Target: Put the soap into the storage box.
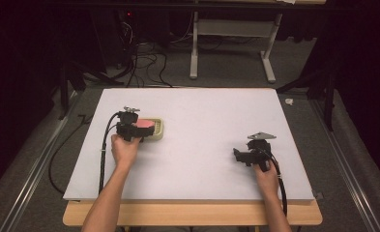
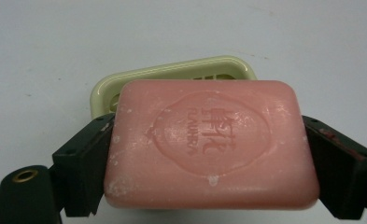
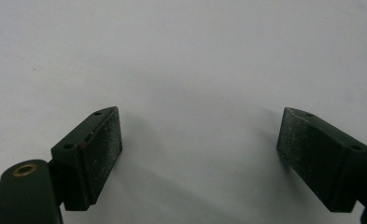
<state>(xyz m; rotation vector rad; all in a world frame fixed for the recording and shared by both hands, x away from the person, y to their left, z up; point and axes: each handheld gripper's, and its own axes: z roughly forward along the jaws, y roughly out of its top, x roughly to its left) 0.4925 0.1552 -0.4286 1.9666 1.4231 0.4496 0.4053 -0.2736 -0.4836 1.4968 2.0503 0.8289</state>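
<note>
- While the left gripper [image 2: 209,154] has its jaws pressed against the two short ends of the pink soap [image 2: 211,144], the bar hangs just above the near part of the cream dish [image 2: 172,74], at the table's [image 1: 202,159] left side in the high view.
- Slipping is the main risk: the bar looks smooth and rounded at the edges, and only its ends are pinched, so a looser squeeze or a jolt could let it twist or drop out.
- If it is let go from here, I judge it could catch the dish's near rim and come to rest tilted, or tip the light dish, because the bar sits nearer than the dish's centre rather than squarely over it.
- Pushing down too hard could slide the dish across the table, since nothing steadies it.
- As for the dish itself, its slotted floor shows behind the soap and looks bare; whether the bar already touches it I cannot tell.
- Off to the right, well apart, the right gripper [image 3: 200,154] holds nothing, its jaws spread wide over bare table.
</note>
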